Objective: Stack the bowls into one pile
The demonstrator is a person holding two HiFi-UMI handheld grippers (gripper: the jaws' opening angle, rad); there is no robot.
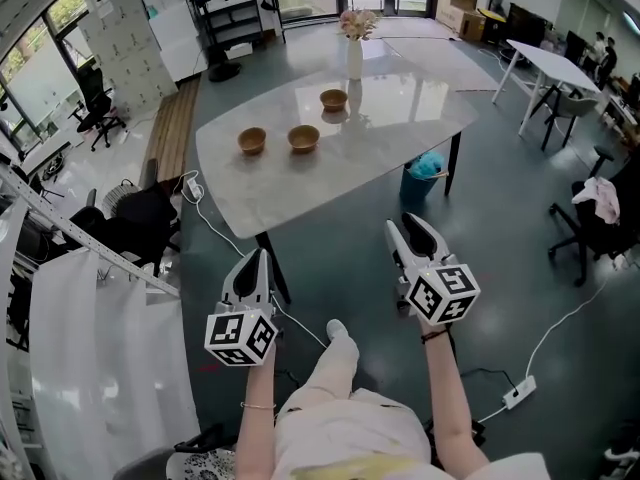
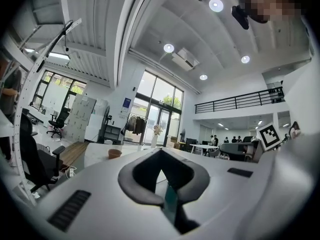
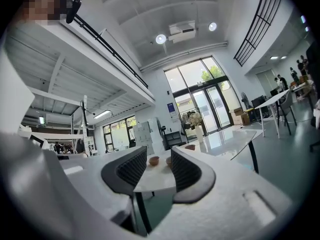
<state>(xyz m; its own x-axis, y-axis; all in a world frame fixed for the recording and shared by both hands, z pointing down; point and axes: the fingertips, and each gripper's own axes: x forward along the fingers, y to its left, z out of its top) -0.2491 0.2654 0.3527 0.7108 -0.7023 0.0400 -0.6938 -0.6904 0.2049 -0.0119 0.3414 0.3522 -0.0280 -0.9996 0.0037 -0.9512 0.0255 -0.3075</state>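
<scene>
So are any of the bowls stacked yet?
No, the left bowl, middle bowl and far bowl each sit apart on the table.

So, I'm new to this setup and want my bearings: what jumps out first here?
Three brown bowls sit apart on the white table: left bowl, middle bowl, and far bowl near a vase of flowers. Nearer the camera, the left gripper and right gripper hover short of the table, both empty.

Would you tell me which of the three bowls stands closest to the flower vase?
The lone bowl beside the vase; left bowl and middle bowl sit farther away.
</scene>
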